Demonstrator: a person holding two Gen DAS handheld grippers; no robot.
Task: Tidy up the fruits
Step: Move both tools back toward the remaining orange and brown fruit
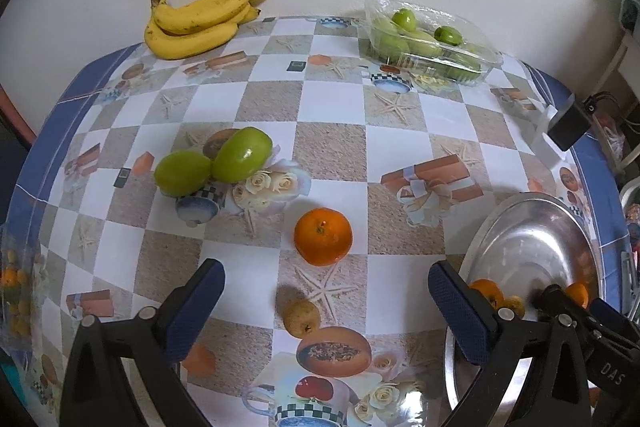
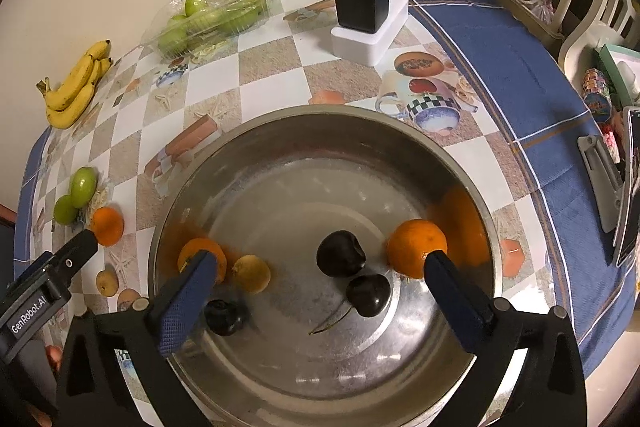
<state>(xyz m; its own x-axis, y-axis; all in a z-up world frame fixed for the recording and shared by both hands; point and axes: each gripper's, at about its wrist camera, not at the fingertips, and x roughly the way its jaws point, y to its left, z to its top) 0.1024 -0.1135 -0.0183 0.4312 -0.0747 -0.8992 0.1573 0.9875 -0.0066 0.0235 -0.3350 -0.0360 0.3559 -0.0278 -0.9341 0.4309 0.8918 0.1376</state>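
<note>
My left gripper (image 1: 326, 301) is open and empty over the table, just short of an orange (image 1: 323, 236) and above a small brown fruit (image 1: 302, 317). Two green fruits (image 1: 212, 163) lie further left. My right gripper (image 2: 316, 287) is open and empty over a steel bowl (image 2: 472, 187), which shows at the right of the left wrist view (image 1: 532, 227). The bowl holds two oranges (image 2: 416, 251), a small yellow fruit (image 2: 251, 273) and three dark cherries (image 2: 340, 253). The table orange (image 2: 107, 225) and the green fruits (image 2: 78, 193) lie left of the bowl.
A banana bunch (image 1: 200, 21) and a clear tray of green fruits (image 1: 428, 39) lie at the table's far edge by the wall. A black charger on a white block (image 2: 362, 11) stands behind the bowl. Clutter sits off the table's right edge.
</note>
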